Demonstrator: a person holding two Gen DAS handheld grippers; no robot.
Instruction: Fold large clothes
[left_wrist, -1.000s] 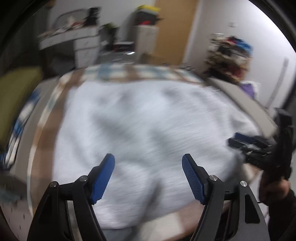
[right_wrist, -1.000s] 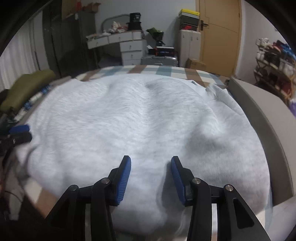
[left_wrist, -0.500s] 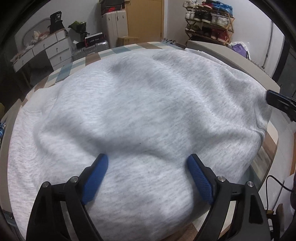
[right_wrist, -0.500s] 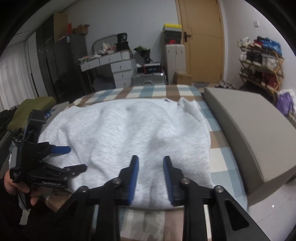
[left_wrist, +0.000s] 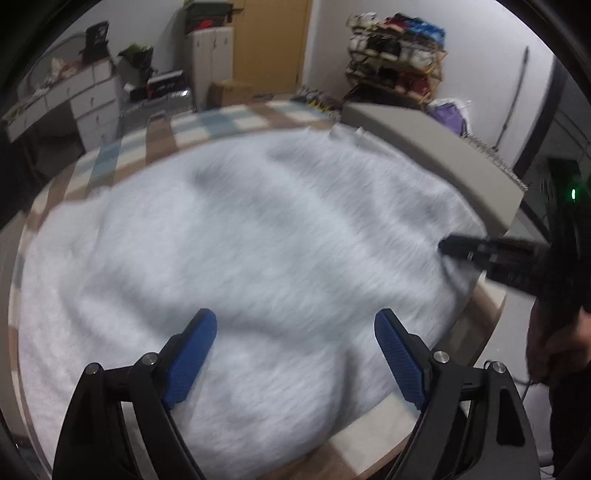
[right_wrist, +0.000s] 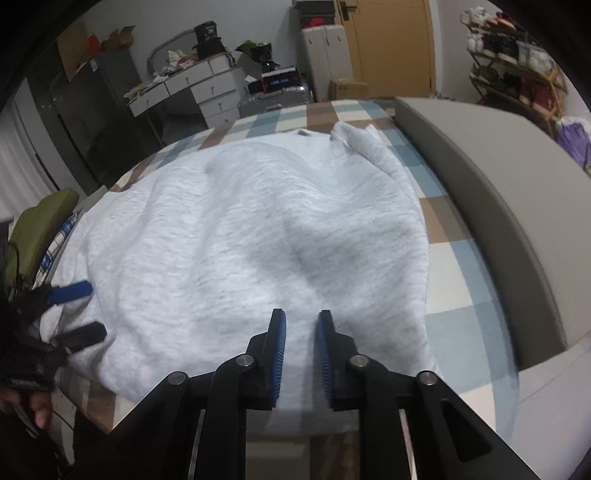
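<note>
A large light-grey sweatshirt (left_wrist: 258, 240) lies spread over the checked bed cover (right_wrist: 454, 266). My left gripper (left_wrist: 295, 343) hangs open and wide above the garment's near hem, with nothing pressed between its blue pads. In the right wrist view it (right_wrist: 79, 314) sits at the sweatshirt's (right_wrist: 258, 229) left edge. My right gripper (right_wrist: 299, 343) has its jaws drawn narrow on the near hem, with grey fabric between the pads. In the left wrist view it (left_wrist: 447, 247) bites the garment's right edge, where the cloth puckers.
A grey padded bed edge (right_wrist: 498, 184) runs along the right. A green cushion (right_wrist: 40, 225) lies at the left. A white dresser (right_wrist: 207, 85), a suitcase and a shoe rack (left_wrist: 395, 74) stand beyond the bed. A person's hand (left_wrist: 554, 343) holds the right gripper.
The right jaws have narrowed onto the hem. The left jaws have widened. Both views have swung sideways, and the right gripper now shows at the garment's right edge.
</note>
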